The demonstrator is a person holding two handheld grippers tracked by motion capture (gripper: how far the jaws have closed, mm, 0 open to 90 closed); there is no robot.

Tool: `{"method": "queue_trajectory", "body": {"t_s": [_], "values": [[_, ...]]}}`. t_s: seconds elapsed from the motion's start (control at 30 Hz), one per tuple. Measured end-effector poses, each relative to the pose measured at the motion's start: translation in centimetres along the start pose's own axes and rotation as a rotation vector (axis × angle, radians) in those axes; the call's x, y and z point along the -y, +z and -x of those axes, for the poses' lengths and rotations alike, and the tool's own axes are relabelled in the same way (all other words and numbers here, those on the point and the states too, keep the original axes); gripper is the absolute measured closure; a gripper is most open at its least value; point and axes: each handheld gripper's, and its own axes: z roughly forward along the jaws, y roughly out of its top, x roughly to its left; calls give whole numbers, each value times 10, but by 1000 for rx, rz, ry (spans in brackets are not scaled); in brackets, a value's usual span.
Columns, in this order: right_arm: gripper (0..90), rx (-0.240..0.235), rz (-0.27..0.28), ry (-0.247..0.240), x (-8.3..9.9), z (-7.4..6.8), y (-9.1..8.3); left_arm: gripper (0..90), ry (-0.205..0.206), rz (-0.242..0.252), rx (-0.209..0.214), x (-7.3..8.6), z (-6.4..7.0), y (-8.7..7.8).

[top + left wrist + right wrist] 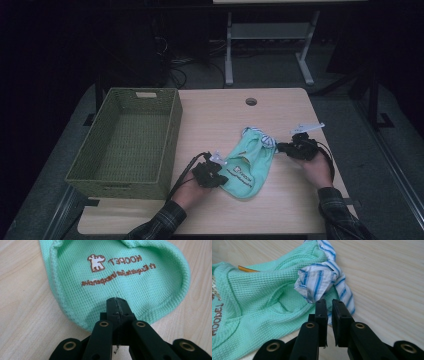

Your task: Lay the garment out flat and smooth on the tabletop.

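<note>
The left hand-held gripper (pixel 117 305) is clamped on the green garment's (pixel 117 277) hem, the right hand-held gripper (pixel 327 305) stands slightly parted at its striped collar (pixel 322 281), and the garment lies unfolded on the counter (pixel 280 195), the basket (pixel 127 172) empty.

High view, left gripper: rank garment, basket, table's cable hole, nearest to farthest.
From the left gripper:
1. Green garment: in contact, its hem at the fingers, just to the right.
2. Woven basket: to the left, its near right corner close beside the gripper.
3. Cable hole: far side of the table, beyond the garment.
</note>
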Motion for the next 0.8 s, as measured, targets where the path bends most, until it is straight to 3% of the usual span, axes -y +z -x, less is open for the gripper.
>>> {"method": "queue_trajectory", "body": {"t_s": [0.37, 0.47, 0.6, 0.7, 0.8], "values": [[757, 3, -4, -21, -16, -5, 17, 894, 2, 3, 2, 0, -1, 0], [755, 18, -29, -23, -14, -4, 24, 894, 3, 2, 1, 0, 0, 0], [747, 20, -18, -22, -7, -2, 26, 894, 10, -5, 3, 0, -1, -1], [745, 25, -25, -14, -4, -3, 24, 894, -6, 8, 0, 0, 1, 0], [797, 38, -48, -31, 0, -3, 26, 894, -1, 1, 1, 0, 0, 0]]}}
